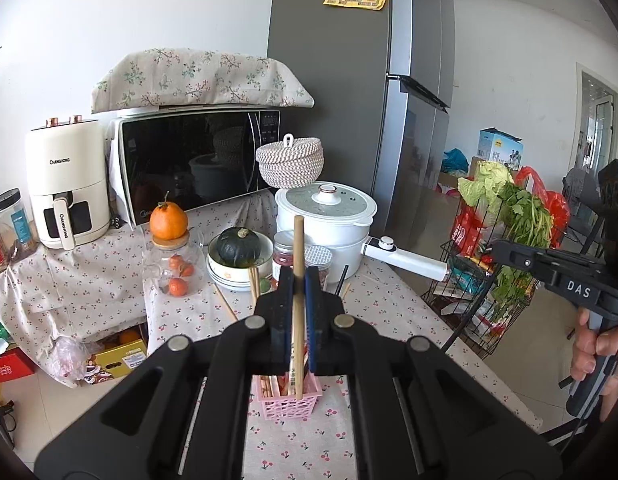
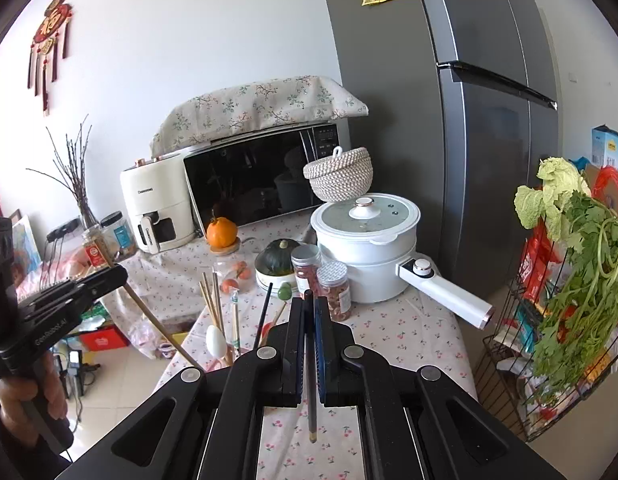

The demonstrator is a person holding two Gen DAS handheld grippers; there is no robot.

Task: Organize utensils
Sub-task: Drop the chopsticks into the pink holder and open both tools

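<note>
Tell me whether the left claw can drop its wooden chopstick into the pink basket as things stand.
Probably yes. The left claw grips the wooden chopstick upright, its lower end already at the pink basket, with nothing between them.

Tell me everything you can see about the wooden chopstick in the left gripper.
The wooden chopstick is a plain, light tan round stick, clamped upright between the shut pads of the left gripper. Its blunt top rises above the jaws; faint printing marks its lower part, which reaches down into the pink basket on the cherry-print cloth.
</note>
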